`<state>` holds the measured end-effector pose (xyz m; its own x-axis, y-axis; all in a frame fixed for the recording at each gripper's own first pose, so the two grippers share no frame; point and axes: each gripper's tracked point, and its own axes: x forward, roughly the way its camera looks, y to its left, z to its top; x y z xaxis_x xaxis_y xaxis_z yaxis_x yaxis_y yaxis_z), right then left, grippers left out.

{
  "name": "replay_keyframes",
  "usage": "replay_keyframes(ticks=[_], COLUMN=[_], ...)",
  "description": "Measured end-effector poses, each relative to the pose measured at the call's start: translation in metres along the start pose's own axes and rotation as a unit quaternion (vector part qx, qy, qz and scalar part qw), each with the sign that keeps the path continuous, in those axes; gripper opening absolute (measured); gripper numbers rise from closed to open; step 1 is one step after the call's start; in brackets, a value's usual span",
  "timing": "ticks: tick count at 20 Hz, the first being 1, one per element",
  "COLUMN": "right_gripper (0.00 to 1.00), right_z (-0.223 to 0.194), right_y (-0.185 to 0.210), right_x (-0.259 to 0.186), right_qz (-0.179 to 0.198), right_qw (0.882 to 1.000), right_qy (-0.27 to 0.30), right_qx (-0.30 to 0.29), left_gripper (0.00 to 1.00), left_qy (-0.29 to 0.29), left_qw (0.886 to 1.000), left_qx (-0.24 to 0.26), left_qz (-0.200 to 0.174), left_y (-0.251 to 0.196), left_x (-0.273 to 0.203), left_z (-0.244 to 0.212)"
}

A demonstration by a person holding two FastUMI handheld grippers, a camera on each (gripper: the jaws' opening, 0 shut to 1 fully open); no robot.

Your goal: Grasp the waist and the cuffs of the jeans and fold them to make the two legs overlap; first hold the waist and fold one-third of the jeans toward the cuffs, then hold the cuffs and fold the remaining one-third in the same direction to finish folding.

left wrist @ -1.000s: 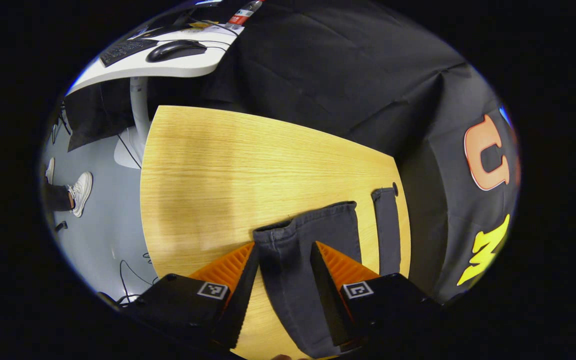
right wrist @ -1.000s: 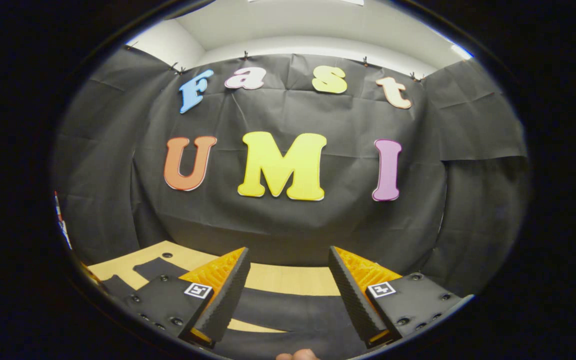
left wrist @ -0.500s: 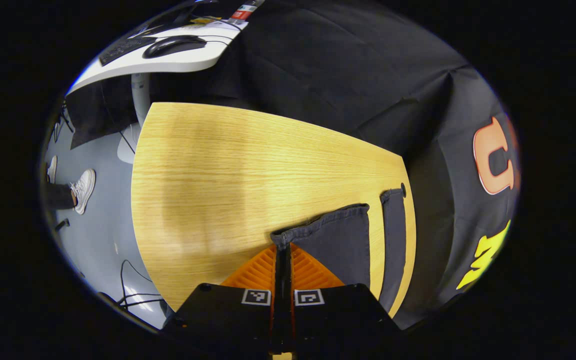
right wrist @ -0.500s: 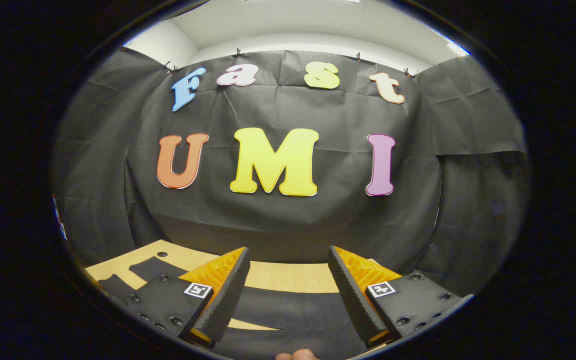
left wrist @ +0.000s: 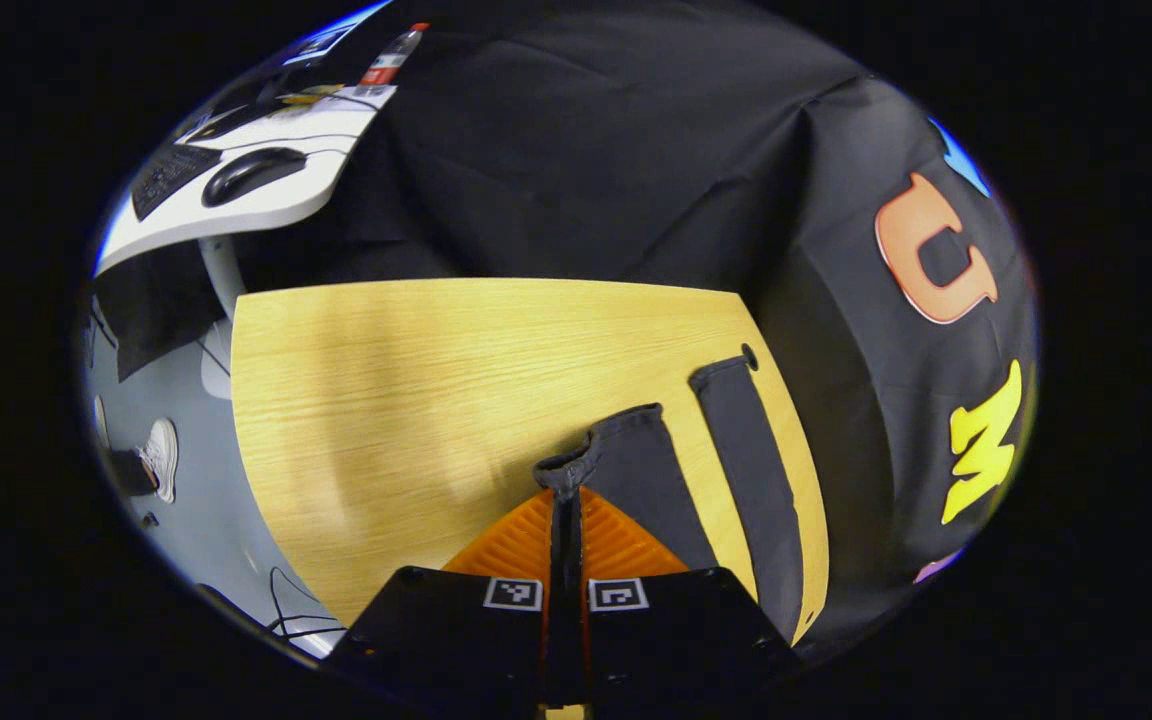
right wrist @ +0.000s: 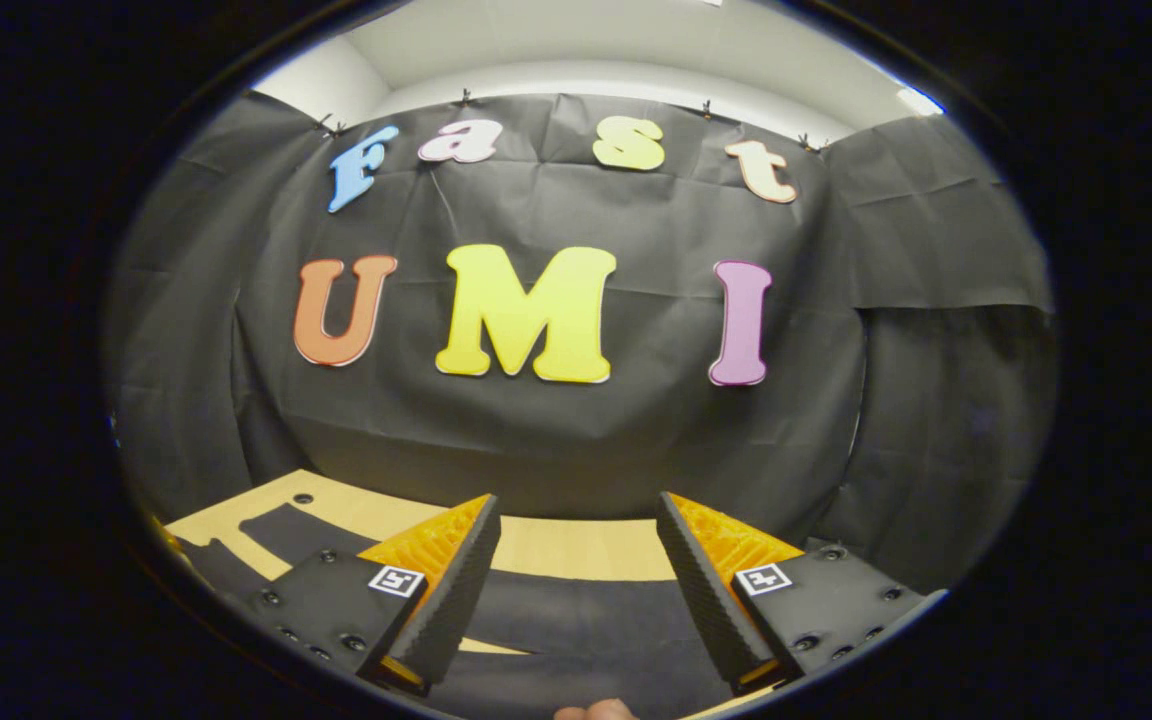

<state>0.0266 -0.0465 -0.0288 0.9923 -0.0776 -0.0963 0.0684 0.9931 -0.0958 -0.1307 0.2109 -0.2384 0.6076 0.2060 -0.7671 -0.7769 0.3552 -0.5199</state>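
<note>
While the dark denim jeans [left wrist: 636,470] lie on the light wooden table [left wrist: 416,400], the left gripper [left wrist: 566,510] has its fingers closed tight on one bunched cuff [left wrist: 568,468]. The right gripper [right wrist: 576,585] hangs wide open over the denim, gripping nothing.

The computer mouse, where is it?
In the left gripper view, the computer mouse sits on the white desk at the upper left, beside the keyboard, beyond the wooden table.
</note>
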Motion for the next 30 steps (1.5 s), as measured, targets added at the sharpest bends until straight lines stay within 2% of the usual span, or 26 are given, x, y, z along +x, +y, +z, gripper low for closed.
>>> replay_keyframes(ticks=[4, 6, 8, 9, 10, 11, 12, 13, 14, 15, 16, 17, 18, 21, 23, 25, 27, 28, 30], right_gripper=[0.99, 0.97, 0.94, 0.96, 0.95, 0.96, 0.94, 0.94, 0.94, 0.98, 0.93, 0.98, 0.98, 0.98, 0.98, 0.87, 0.86, 0.90, 0.42], right_z=[-0.010, -0.018, -0.036, -0.050, -0.069, -0.088, -0.115, -0.142, -0.171, -0.199, -0.222, -0.244, -0.258, -0.287, -0.308, -0.308, -0.311, -0.311, -0.317], right_y=[-0.031, -0.048, -0.062, -0.073, -0.094, -0.116, -0.143, -0.159, -0.175, -0.190, -0.205, -0.224, -0.236, -0.245, -0.249, -0.257, -0.258, -0.262, -0.267], right_x=[0.002, 0.003, 0.006, 0.004, 0.005, 0.003, -0.003, -0.008, -0.018, -0.024, -0.033, -0.040, -0.044, -0.057, -0.051, -0.036, -0.031, -0.030, -0.033], right_qz=[-0.019, -0.032, -0.024, -0.016, -0.026, -0.051, -0.086, -0.097, -0.114, -0.141, -0.169, -0.197, -0.215, -0.237, -0.246, -0.243, -0.234, -0.241, -0.260], right_qw=[0.999, 0.999, 0.997, 0.993, 0.987, 0.975, 0.954, 0.928, 0.898, 0.865, 0.834, 0.810, 0.793, 0.754, 0.741, 0.749, 0.754, 0.755, 0.752], right_qy=[0.021, 0.033, 0.071, 0.100, 0.138, 0.182, 0.238, 0.291, 0.340, 0.376, 0.400, 0.414, 0.420, 0.448, 0.453, 0.433, 0.442, 0.444, 0.443], right_qx=[0.016, 0.017, 0.031, 0.052, 0.085, 0.119, 0.162, 0.209, 0.255, 0.302, 0.339, 0.365, 0.386, 0.419, 0.430, 0.439, 0.427, 0.419, 0.413], left_gripper=[0.03, 0.03, 0.03, 0.03, 0.03, 0.04, 0.04, 0.04, 0.03, 0.04, 0.04, 0.04, 0.03, 0.03, 0.03, 0.04, 0.03, 0.04, 0.03], left_qy=[-0.011, -0.011, -0.009, -0.009, -0.009, -0.008, -0.008, -0.007, -0.006, -0.004, -0.003, -0.003, -0.002, 0.001, 0.004, 0.005, 0.006, 0.006, 0.005], left_qw=[0.999, 0.999, 0.999, 0.999, 0.999, 0.999, 0.999, 0.999, 0.999, 0.999, 0.999, 0.999, 0.999, 1.000, 1.000, 1.000, 1.000, 1.000, 1.000], left_qx=[0.020, 0.020, 0.021, 0.022, 0.025, 0.027, 0.028, 0.029, 0.030, 0.030, 0.028, 0.026, 0.026, 0.028, 0.026, 0.025, 0.027, 0.028, 0.025], left_qz=[-0.032, -0.034, -0.030, -0.028, -0.026, -0.025, -0.024, -0.023, -0.022, -0.020, -0.020, -0.020, -0.018, -0.012, -0.006, -0.003, -0.001, -0.001, 0.001], left_y=[-0.033, -0.037, -0.035, -0.032, -0.032, -0.031, -0.031, -0.031, -0.029, -0.028, -0.027, -0.026, -0.025, -0.021, -0.017, -0.016, -0.014, -0.013, -0.015], left_x=[-0.014, -0.016, -0.013, -0.013, -0.012, -0.011, -0.011, -0.011, -0.008, -0.008, -0.007, -0.006, -0.007, -0.006, -0.004, -0.003, -0.003, -0.002, -0.002], left_z=[0.005, 0.006, 0.006, 0.006, 0.006, 0.006, 0.005, 0.004, 0.004, 0.004, 0.004, 0.005, 0.005, 0.005, 0.004, 0.004, 0.003, 0.004, 0.004])
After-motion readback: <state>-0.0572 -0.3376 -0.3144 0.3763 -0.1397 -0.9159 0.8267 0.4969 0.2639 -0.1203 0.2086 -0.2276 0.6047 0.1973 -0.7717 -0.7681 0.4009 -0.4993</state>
